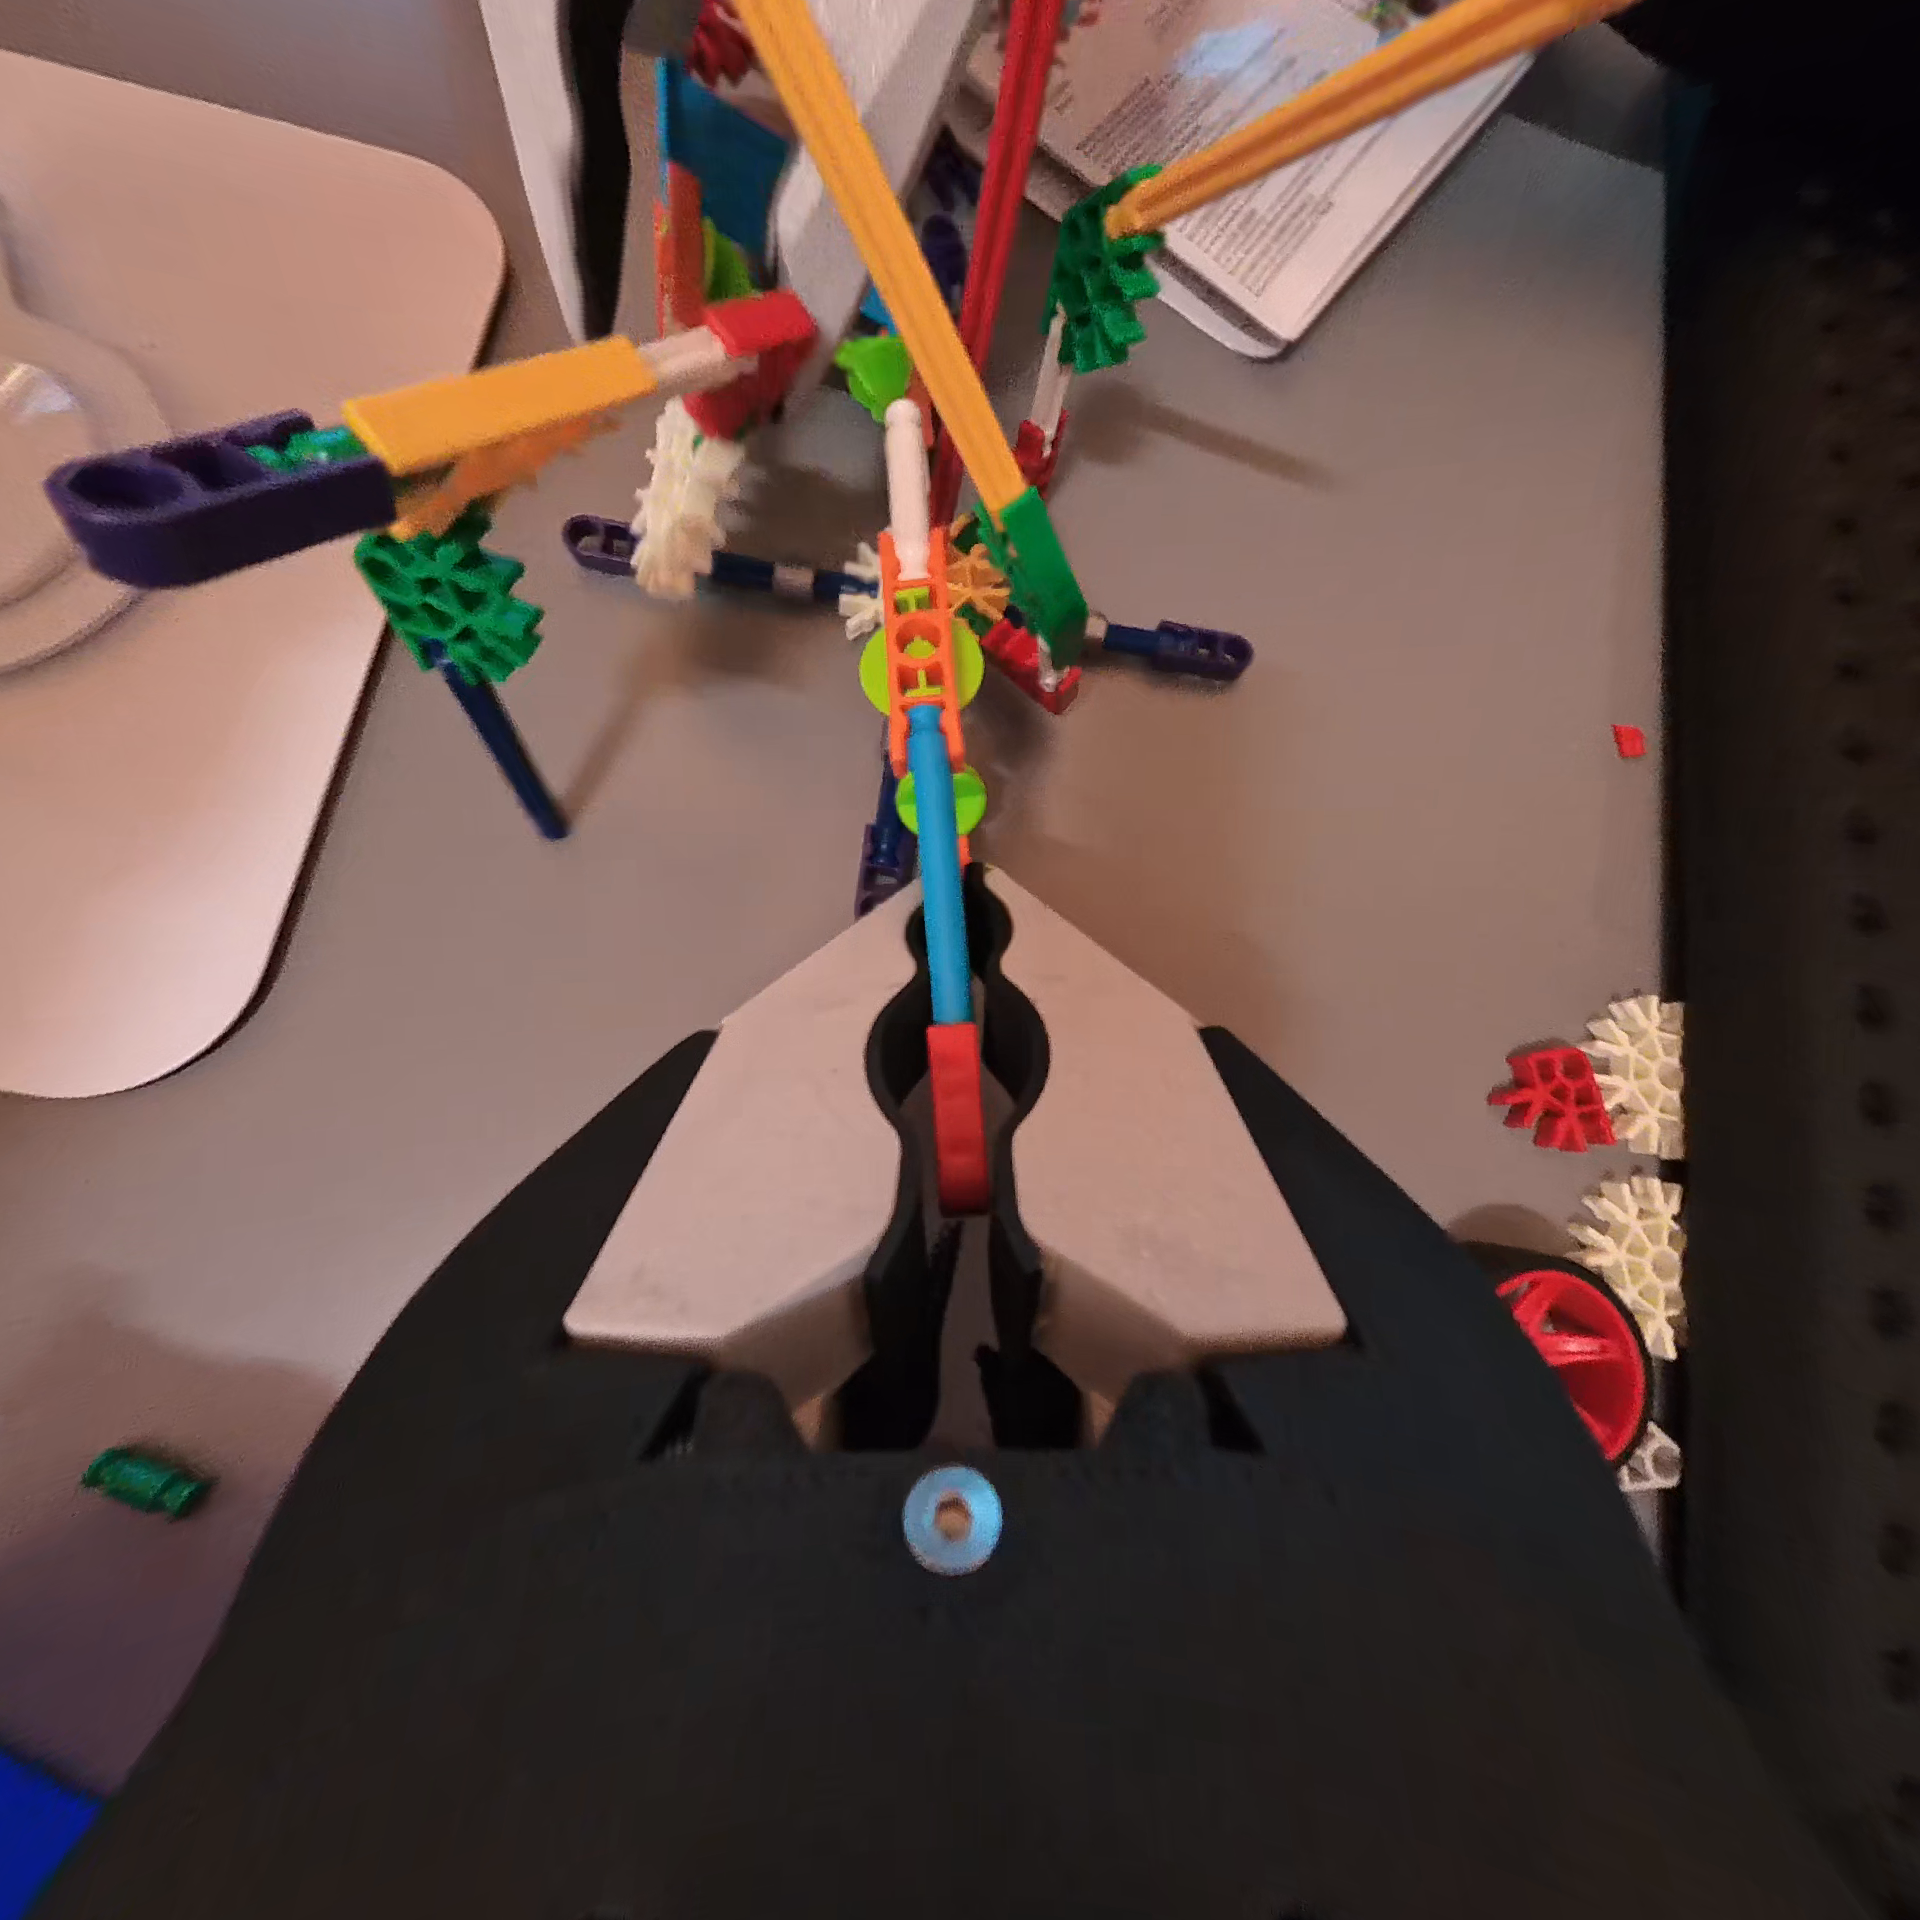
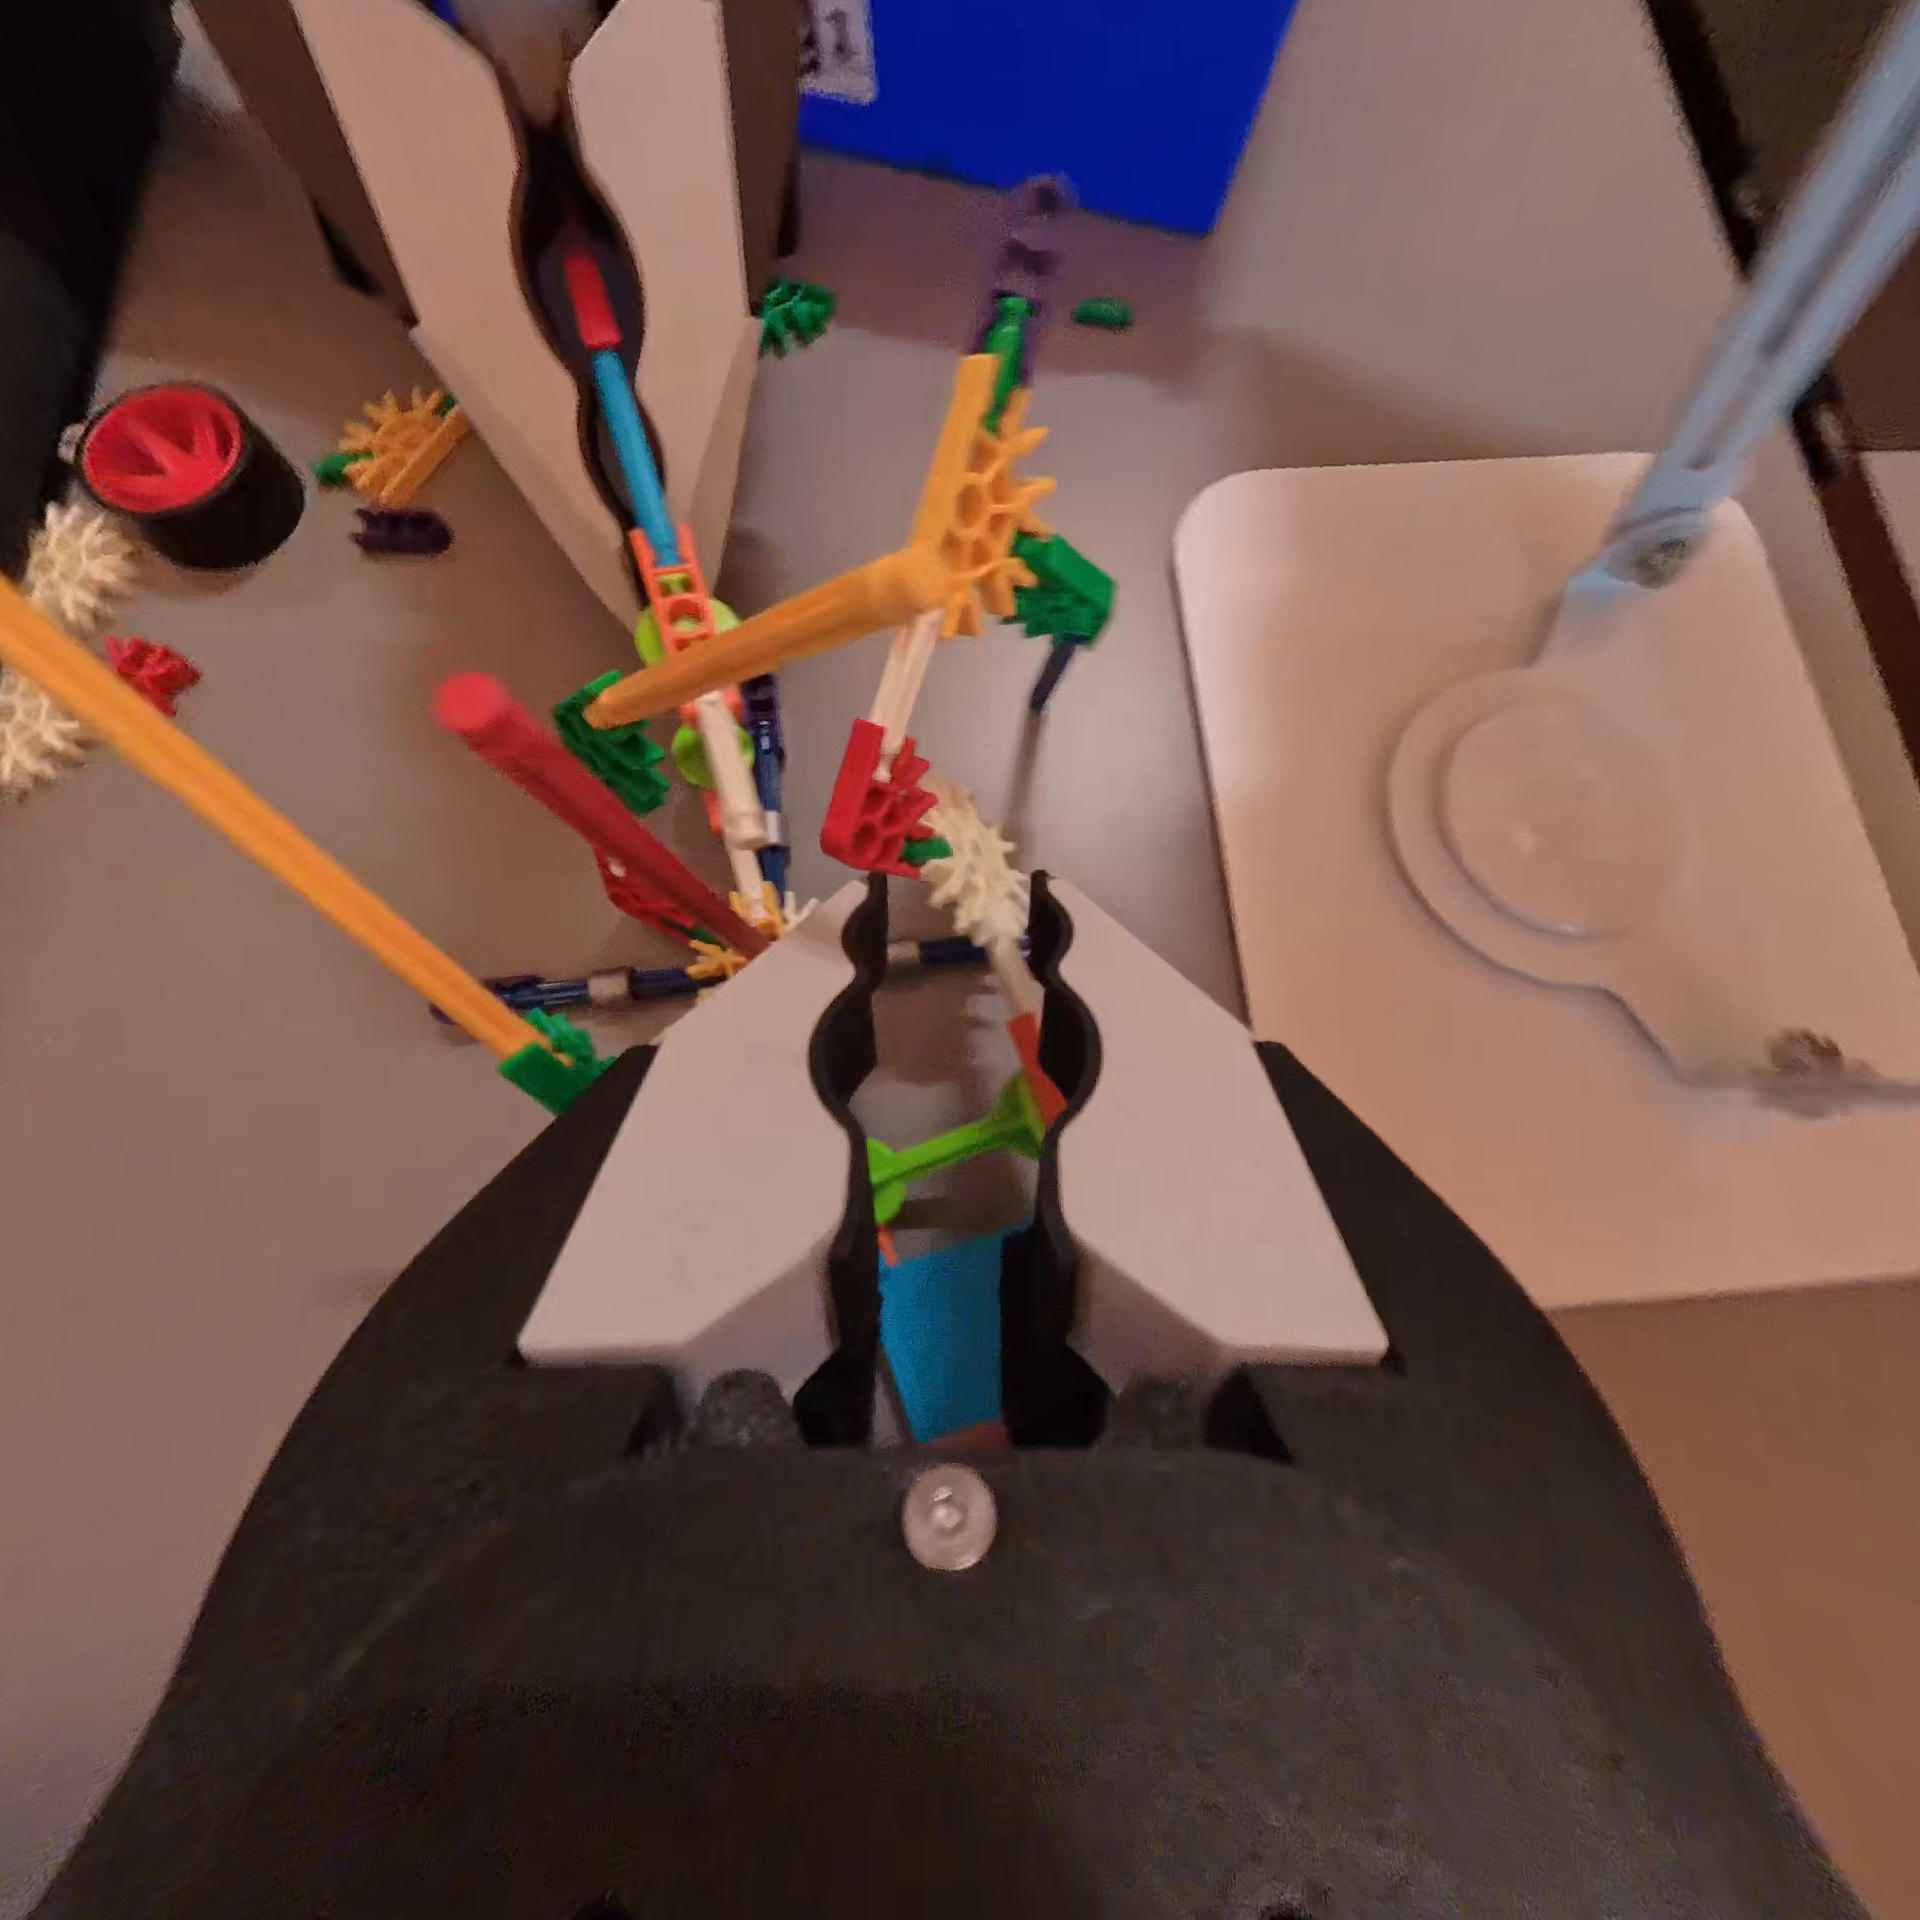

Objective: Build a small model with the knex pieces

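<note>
A toy model of plastic rods and connectors [image 1: 966, 592] stands on the grey table [image 1: 1299, 883]. My left gripper [image 1: 951, 894] is shut on a light blue rod [image 1: 940, 883] with a red end piece [image 1: 956, 1122]. The rod plugs into an orange connector [image 1: 914, 634] with lime green discs on the model. My right gripper [image 2: 956, 904] is closed on a lime green spool piece [image 2: 951, 1148] of the model, above a blue panel [image 2: 935, 1330]. The right gripper's grey fingers [image 1: 842, 208] show beyond the model in the left wrist view. The left gripper [image 2: 675, 561] shows opposite in the right wrist view.
A white stand base [image 2: 1558, 831] lies beside the model, and also shows in the left wrist view [image 1: 156, 727]. A red wheel [image 1: 1579, 1361], white connectors [image 1: 1642, 1070] and a red connector [image 1: 1553, 1096] lie by the dark edge. A booklet [image 1: 1247, 187] and a small green piece [image 1: 145, 1481] lie nearby. Spacing between my two grippers at the tips: around 9 centimetres. The right gripper is farther from the red connector [image 1: 1553, 1096], some 20 centimetres, than the left, some 15 centimetres. Look for it in the right wrist view [image 2: 137, 672] too.
</note>
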Tool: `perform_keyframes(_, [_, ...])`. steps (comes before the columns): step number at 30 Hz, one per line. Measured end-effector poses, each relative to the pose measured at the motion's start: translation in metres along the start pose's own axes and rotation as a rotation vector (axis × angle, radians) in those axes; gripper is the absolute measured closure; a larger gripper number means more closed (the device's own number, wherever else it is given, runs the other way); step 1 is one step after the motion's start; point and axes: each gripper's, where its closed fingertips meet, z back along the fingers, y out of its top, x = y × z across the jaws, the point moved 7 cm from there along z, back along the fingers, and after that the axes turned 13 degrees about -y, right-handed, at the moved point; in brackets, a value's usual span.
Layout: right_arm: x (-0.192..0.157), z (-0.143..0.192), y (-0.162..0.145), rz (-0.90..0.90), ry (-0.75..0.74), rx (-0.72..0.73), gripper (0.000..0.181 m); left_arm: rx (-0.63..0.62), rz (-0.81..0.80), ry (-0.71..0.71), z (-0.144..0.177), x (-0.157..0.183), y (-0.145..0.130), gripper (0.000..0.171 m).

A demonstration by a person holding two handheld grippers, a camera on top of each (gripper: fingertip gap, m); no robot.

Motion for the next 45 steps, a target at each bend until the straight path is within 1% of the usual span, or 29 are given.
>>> perform_keyframes(2, [-0.008, -0.009, 0.003, 0.064, -0.013, -0.004, 0.170, -0.004, -0.025, 0.006, -0.001, 0.001, -0.001, 0.171])
perform_keyframes(6, [-0.009, -0.011, 0.006, 0.078, -0.039, 0.013, 0.177, 0.061, -0.029, 0.102, 0.007, -0.007, 0.006, 0.162])
perform_keyframes(7, [-0.008, -0.012, 0.005, 0.078, -0.048, 0.013, 0.177, 0.078, -0.029, 0.121, 0.011, -0.009, 0.008, 0.159])
perform_keyframes(8, [-0.008, -0.012, 0.005, 0.074, -0.054, 0.023, 0.177, 0.099, -0.025, 0.125, 0.013, -0.010, 0.010, 0.159])
perform_keyframes(10, [-0.008, -0.011, 0.004, 0.060, -0.038, 0.041, 0.177, 0.109, -0.009, 0.095, 0.012, -0.009, 0.010, 0.164])
perform_keyframes(15, [-0.003, -0.006, 0.003, 0.030, -0.052, 0.065, 0.178, 0.139, 0.065, 0.073, 0.012, -0.014, 0.008, 0.165])
perform_keyframes(22, [0.000, 0.002, 0.005, -0.026, -0.030, 0.113, 0.178, 0.221, 0.269, 0.019, 0.010, -0.028, 0.002, 0.165])
perform_keyframes(27, [0.004, 0.000, 0.003, -0.050, -0.033, 0.117, 0.179, 0.232, 0.365, -0.008, 0.006, -0.034, -0.002, 0.164])
perform_keyframes(34, [0.006, 0.001, 0.003, -0.078, -0.025, 0.122, 0.179, 0.273, 0.412, -0.013, 0.009, -0.041, -0.006, 0.161])
perform_keyframes(38, [0.006, 0.001, 0.003, -0.098, -0.004, 0.135, 0.180, 0.269, 0.430, 0.043, 0.010, -0.046, -0.008, 0.150])
perform_keyframes(41, [0.007, 0.001, 0.002, -0.113, 0.002, 0.135, 0.179, 0.264, 0.418, 0.133, 0.012, -0.052, -0.009, 0.138])
perform_keyframes(44, [0.009, 0.001, 0.000, -0.125, -0.005, 0.122, 0.179, 0.255, 0.356, 0.259, 0.019, -0.056, -0.006, 0.125])
perform_keyframes(45, [0.010, 0.001, -0.001, -0.130, -0.003, 0.125, 0.179, 0.242, 0.311, 0.297, 0.022, -0.054, -0.003, 0.127])
